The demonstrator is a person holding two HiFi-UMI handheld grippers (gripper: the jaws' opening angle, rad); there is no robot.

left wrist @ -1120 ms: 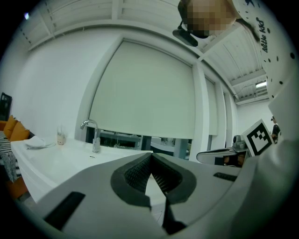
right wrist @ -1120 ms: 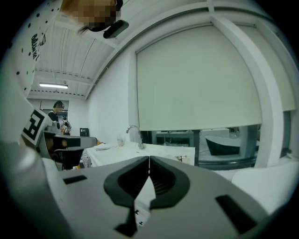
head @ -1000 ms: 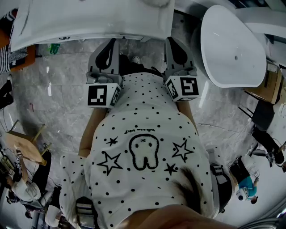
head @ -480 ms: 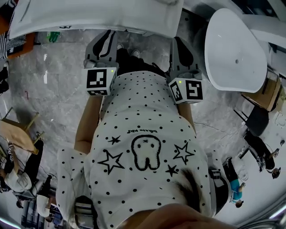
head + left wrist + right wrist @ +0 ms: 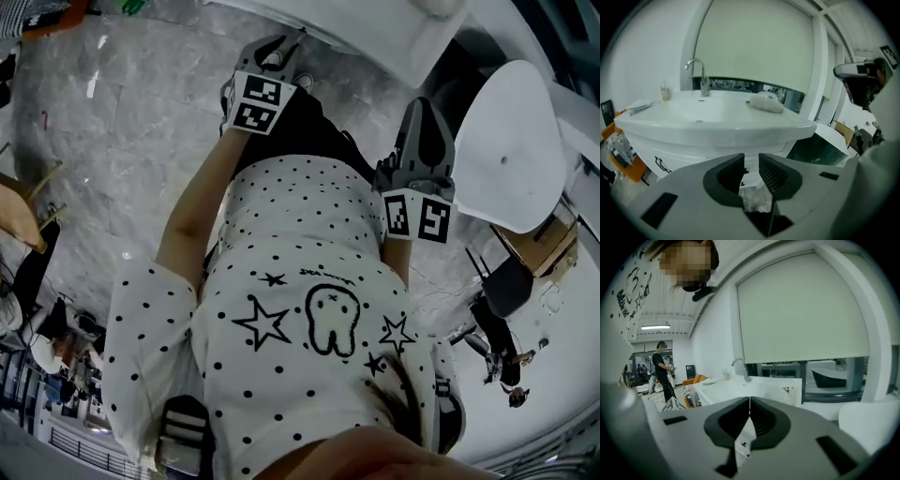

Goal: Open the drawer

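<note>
The white vanity [image 5: 717, 136] with its basin and chrome tap [image 5: 701, 75] fills the left gripper view. Its drawer front [image 5: 686, 157] sits under the basin rim and carries a black handle [image 5: 661, 164] at the left. My left gripper [image 5: 751, 165] is low in front of this drawer, apart from it; its jaws are opening, with a narrow gap and nothing between them. In the head view the left gripper [image 5: 274, 49] reaches toward the vanity [image 5: 375, 33]. My right gripper [image 5: 422, 112] stays near the chest, and in the right gripper view [image 5: 749, 401] it is shut and empty.
A white oval bathtub [image 5: 511, 141] stands at the right, close to the right gripper. The floor [image 5: 122, 141] is grey marble. A soft white object [image 5: 765, 102] lies on the vanity top. A person [image 5: 663, 373] stands far off in the showroom, near an orange seat [image 5: 693, 379].
My left gripper has left its place beside the right one at the chest and gone down and forward to the vanity's front. The right gripper has barely moved. The head view has swung leftward.
</note>
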